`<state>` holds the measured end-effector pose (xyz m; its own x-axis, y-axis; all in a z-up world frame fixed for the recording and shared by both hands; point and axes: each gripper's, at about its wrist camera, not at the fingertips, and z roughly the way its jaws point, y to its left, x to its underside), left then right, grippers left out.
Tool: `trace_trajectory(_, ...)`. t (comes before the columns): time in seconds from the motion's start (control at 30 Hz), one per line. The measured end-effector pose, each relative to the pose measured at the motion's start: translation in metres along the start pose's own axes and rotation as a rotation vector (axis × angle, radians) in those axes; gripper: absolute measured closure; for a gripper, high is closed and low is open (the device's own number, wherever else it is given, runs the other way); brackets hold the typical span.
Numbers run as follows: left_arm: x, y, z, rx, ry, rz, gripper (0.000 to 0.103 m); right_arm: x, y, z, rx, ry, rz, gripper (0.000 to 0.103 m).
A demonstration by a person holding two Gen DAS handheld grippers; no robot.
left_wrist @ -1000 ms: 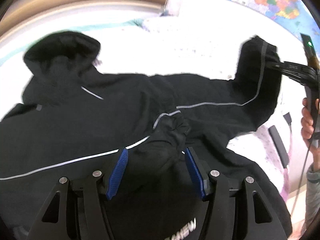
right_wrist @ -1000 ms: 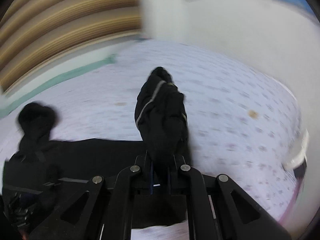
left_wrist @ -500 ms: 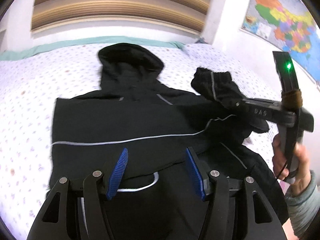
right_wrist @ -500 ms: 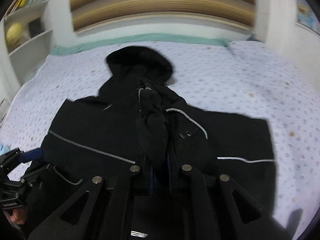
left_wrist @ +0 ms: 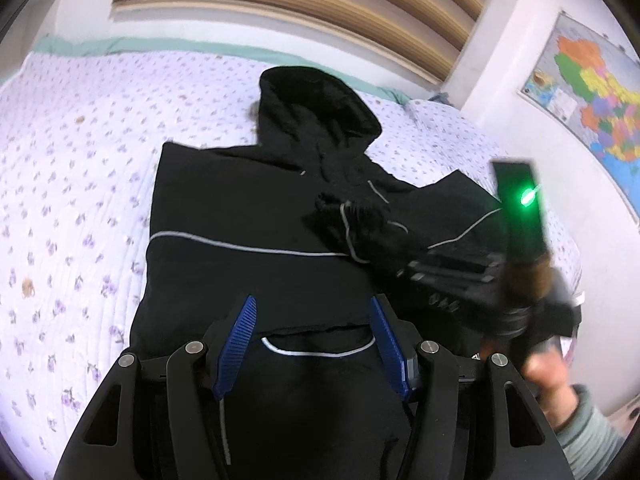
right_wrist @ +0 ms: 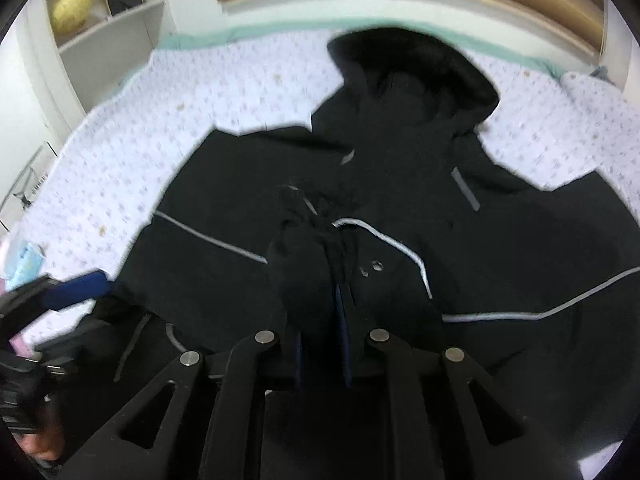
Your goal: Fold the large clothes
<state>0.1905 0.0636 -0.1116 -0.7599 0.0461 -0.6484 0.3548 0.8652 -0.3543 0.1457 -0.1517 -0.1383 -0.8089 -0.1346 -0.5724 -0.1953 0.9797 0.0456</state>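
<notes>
A black hooded jacket [left_wrist: 248, 208] with thin grey piping lies spread on the bed, its hood [left_wrist: 316, 108] at the far end. My left gripper [left_wrist: 312, 340] hovers open over the jacket's lower part, with nothing pinched between its blue pads. My right gripper [left_wrist: 400, 268] comes in from the right, holding the sleeve cuff [left_wrist: 352, 220] over the chest. In the right wrist view the bunched sleeve [right_wrist: 300, 264] fills the narrow gap of the right gripper [right_wrist: 320, 312], whose jaws are starting to open. The left gripper's blue pads [right_wrist: 76, 290] show at the left edge.
The bed's floral sheet [left_wrist: 80, 160] extends left and beyond the jacket. A striped wooden panel [left_wrist: 280, 0] runs behind the bed and a coloured map [left_wrist: 592, 92] hangs on the right wall. A shelf with a yellow ball [right_wrist: 72, 8] stands at the bed's far left. A hand [left_wrist: 548, 368] grips the right tool.
The right gripper swung the sleeve from out at the side in over the jacket's chest and down. The left gripper drew back along the jacket, still open.
</notes>
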Motion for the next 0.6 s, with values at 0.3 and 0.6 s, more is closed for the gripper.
trace_trajectory(0.3,-0.010,0.011,0.017,0.167,0.062,-0.111,0.043,0.010,-0.006,-0.012,-0.138,0.003,-0.021,0.026)
trace_trajectory(0.6,-0.029,-0.002,0.084,0.236,0.176,-0.211,0.043,0.029,-0.060,-0.108,-0.029,-0.198,0.057,0.025)
